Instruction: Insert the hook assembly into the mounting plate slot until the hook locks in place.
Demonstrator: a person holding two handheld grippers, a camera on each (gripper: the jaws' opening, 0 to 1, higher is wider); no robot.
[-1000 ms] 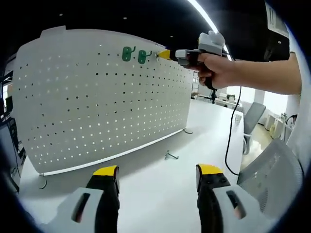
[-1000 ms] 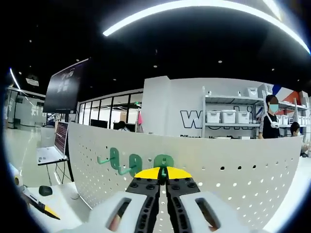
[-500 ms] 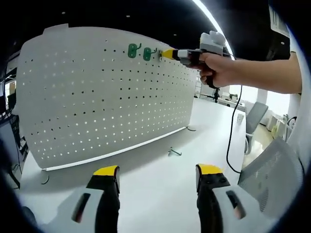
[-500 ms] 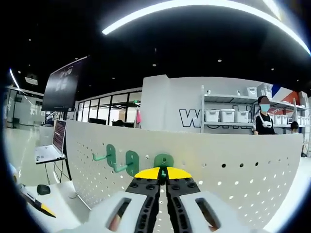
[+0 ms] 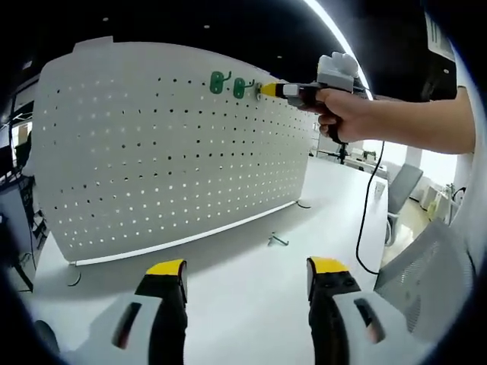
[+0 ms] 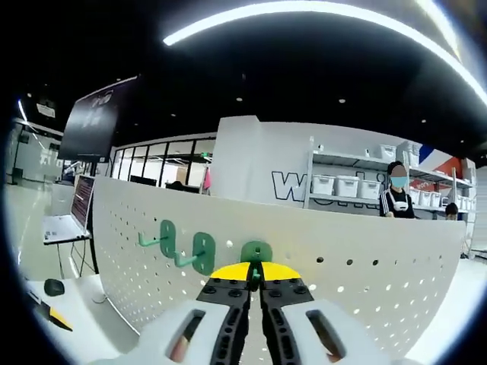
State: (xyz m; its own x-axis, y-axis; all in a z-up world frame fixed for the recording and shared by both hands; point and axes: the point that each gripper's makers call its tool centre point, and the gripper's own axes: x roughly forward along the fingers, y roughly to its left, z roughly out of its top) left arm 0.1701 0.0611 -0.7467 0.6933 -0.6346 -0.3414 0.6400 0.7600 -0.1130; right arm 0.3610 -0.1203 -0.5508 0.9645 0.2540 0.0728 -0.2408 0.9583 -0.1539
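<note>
Left gripper view: The left gripper [image 5: 247,277] rises from the bottom edge with its yellow-tipped black jaws spread wide apart, holding and touching nothing. Beneath and ahead of them lies the white table [image 5: 251,304]. A white perforated mounting plate [image 5: 175,144] stands upright on this table. Two green plastic hooks [image 5: 228,84] already hang side by side in the top row of the plate. Just right of these hooks, the right gripper [image 5: 268,90] is held level by a hand [image 5: 350,118], with its yellow tip against the plate face. A small loose metal hook [image 5: 278,240] lies flat on the table in front of the plate's lower right corner. A black cable [image 5: 369,205] hangs down from the right gripper toward the table.

Right gripper view: The right gripper's jaws are pressed together, pinching the green hook assembly [image 6: 256,255] by its stem. The hook assembly's rounded green backplate sits against the mounting plate near the plate's top edge. The two mounted green hooks sit just left of it. White shelving with storage bins [image 6: 358,190] stands behind the plate.
</note>
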